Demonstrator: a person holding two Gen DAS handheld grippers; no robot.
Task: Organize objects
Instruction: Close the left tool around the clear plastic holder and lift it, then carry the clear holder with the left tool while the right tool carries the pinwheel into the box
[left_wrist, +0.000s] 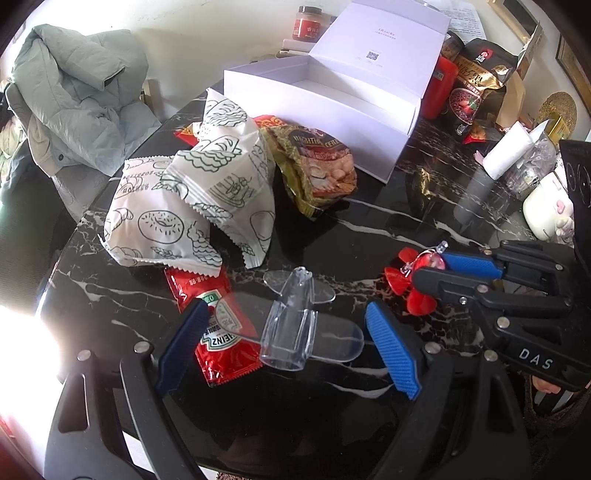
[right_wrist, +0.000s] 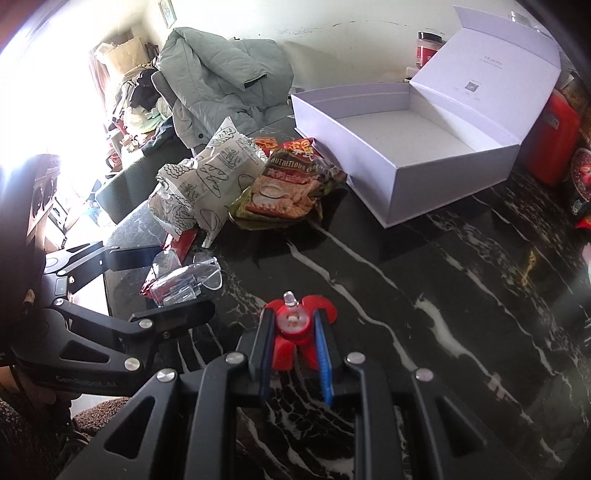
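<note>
My right gripper (right_wrist: 293, 334) is pinching a small red propeller toy (right_wrist: 295, 325): it has flat red blades spread on the table, a round pinkish hub and a little clear bulb on the top. The two blue pads press on the hub from both sides. The toy sits on the black marble table (right_wrist: 424, 295), in the near middle part.

My left gripper (left_wrist: 284, 332) is spread wide, and between its fingers lies a clear plastic airplane piece (left_wrist: 291, 321) with a tube body and flat transparent wings. The pads do not touch it. One wing lies over a red Heinz ketchup sachet (left_wrist: 218, 332), just beside the left pad.

Behind these there is a heap of white printed snack bags (left_wrist: 192, 199) and a brown cereal packet (left_wrist: 321, 166), touching each other. Further back stands the open white box (right_wrist: 424, 147), lid up, inside bare.

Between the propeller toy and the box the table surface is free, a wide dark strip. On the left the table edge is near the white bags, with a chair carrying a grey-green jacket (left_wrist: 74, 92) behind it
</note>
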